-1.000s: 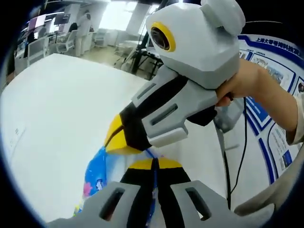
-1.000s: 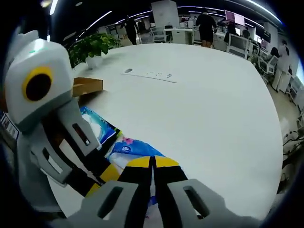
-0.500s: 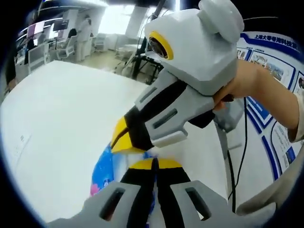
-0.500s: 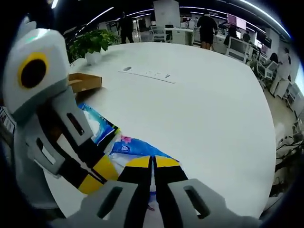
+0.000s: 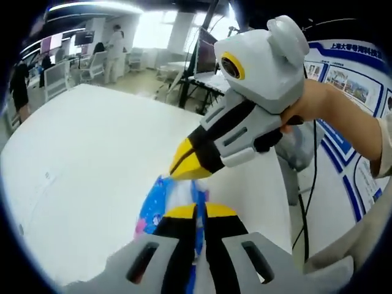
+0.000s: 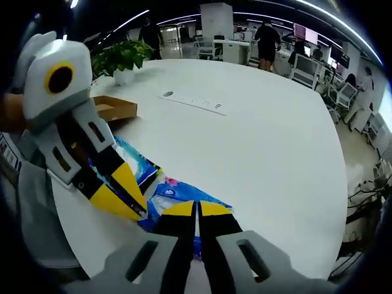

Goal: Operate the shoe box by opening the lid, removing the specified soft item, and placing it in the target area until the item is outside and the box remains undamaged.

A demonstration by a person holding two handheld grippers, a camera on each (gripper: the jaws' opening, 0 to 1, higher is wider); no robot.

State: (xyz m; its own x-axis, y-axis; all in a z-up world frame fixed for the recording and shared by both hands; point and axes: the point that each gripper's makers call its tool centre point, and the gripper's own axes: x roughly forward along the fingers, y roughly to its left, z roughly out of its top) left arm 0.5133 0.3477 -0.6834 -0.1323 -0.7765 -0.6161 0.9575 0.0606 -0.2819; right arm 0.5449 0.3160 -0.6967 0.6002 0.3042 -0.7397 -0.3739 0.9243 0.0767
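Gripping the soft item (image 6: 174, 193) at bottom centre, the right tongs (image 6: 196, 211) and left tongs (image 5: 199, 213) are both clenched on it, above the table (image 6: 269, 141). Extraction looks done; placement remains. The shoe box (image 6: 113, 109) sits upper left.

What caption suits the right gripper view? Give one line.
Both grippers, right and left, pinch a blue printed soft pack above the white table.

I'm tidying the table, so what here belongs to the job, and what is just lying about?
Job:
colourful soft packet
left gripper, shut on it
right gripper, shut on it
brown shoe box

Lying about:
white power strip
potted plant
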